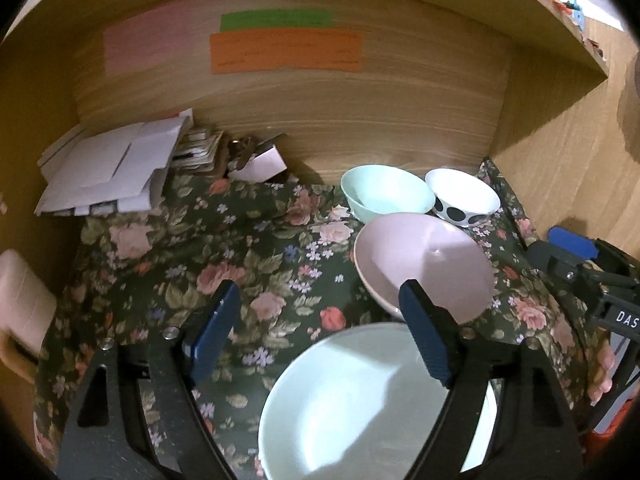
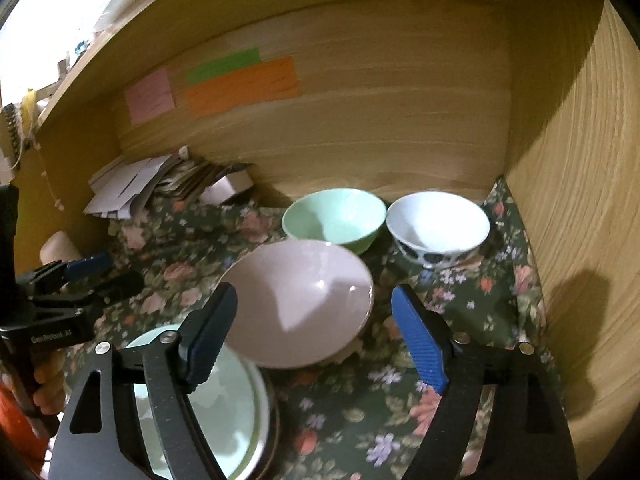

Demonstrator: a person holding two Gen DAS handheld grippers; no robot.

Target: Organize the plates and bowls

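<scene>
Both your grippers have their jaws spread wide with nothing between them. Your left gripper [image 1: 320, 340] hovers over the floral cloth [image 1: 180, 280] on the worktop, with the mint plate [image 1: 360, 408] at its 5 o'clock. Your right gripper [image 2: 314, 336] sits right in front of the pink bowl [image 2: 300, 308]. Behind that bowl, at 12 o'clock, is the mint bowl [image 2: 332, 218], and the white spotted bowl [image 2: 438, 228] is just beside it at 1 o'clock, by the wooden side wall [image 2: 580, 240]
</scene>
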